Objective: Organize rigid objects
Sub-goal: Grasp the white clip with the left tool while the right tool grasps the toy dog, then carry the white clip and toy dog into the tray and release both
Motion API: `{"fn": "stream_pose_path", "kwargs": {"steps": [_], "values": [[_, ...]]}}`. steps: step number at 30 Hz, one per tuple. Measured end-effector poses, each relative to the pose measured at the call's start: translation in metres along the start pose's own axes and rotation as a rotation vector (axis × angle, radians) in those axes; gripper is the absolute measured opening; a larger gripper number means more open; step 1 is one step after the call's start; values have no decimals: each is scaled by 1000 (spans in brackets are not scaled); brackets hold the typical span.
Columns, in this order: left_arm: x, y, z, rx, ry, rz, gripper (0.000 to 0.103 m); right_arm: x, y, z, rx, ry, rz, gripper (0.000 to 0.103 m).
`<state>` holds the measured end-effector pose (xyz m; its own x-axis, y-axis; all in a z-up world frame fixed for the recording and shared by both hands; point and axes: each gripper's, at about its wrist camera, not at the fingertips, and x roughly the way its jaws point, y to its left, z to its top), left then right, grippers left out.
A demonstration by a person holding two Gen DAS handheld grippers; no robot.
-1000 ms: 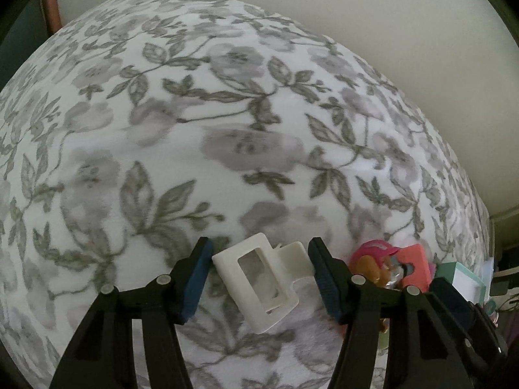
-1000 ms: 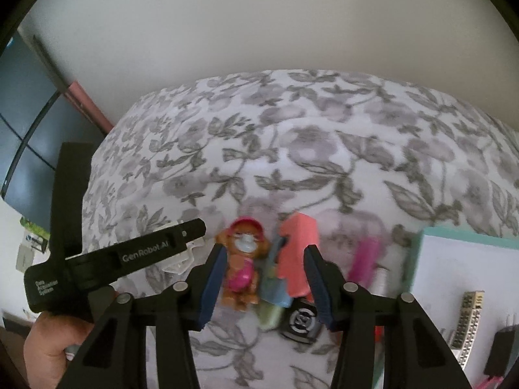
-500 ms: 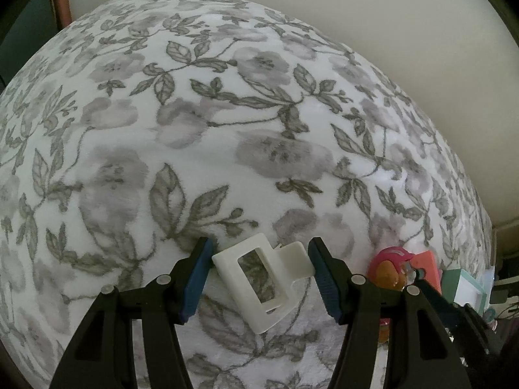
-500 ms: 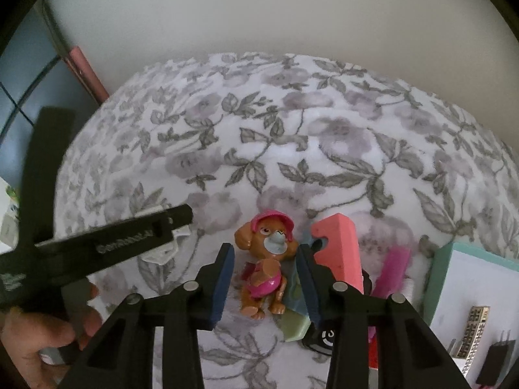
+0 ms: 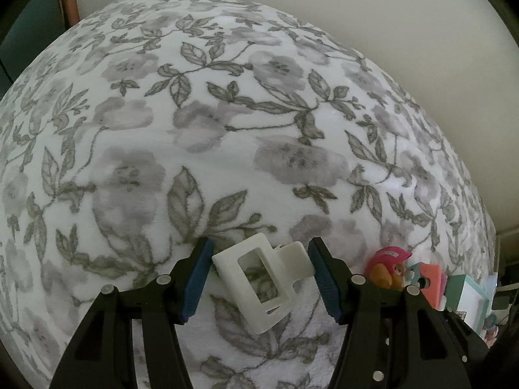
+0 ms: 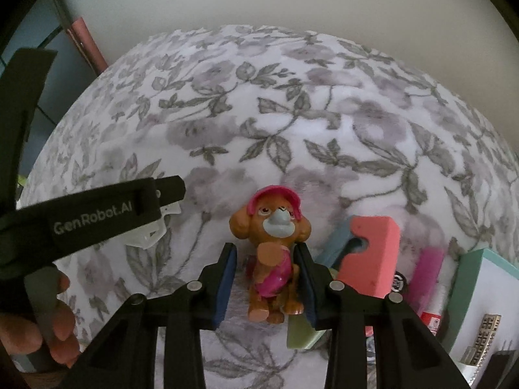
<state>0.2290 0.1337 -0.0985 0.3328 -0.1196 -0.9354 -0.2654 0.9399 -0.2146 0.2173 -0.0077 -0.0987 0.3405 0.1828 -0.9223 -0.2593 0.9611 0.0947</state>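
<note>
Dog [image 6: 272, 253]: between the closing jaws of the right gripper [image 6: 266, 278], right pad touching, left pad a sliver off.
Bracket [image 5: 262, 278]: white, clamped across the left gripper [image 5: 259, 278].
Right view only: hand [image 6: 42, 334] at 8 o'clock, tray [image 6: 470, 278] at 4.
Left view only: the bracket's open window.
Blocks [image 6: 369, 253]: crowd the dog at 3 o'clock.
Room: bare blanket [image 5: 227, 129] toward 12; wall edge beyond.

Orange toy dog [image 6: 272, 253], grey-floral blanket [image 6: 324, 136]
</note>
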Motion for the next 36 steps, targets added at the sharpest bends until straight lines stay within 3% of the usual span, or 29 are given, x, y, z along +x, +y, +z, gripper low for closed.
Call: {"fn": "stream_pose_path", "kwargs": {"steps": [11,20,25,36], "values": [[1,-3,-2,27,-2,42,61,8,8,4,-56,2,-71,38],[-14,3,-13,18,-13,61,61,-3,6,-10,-11,3,-16,37],[-34,-2,-16,21,-47,62,61,-24,-3,-23,63,-25,41,37],[-95,-52,-28,89,-168,22,61,-88,-39,-47,182,-133,73,37]]}}
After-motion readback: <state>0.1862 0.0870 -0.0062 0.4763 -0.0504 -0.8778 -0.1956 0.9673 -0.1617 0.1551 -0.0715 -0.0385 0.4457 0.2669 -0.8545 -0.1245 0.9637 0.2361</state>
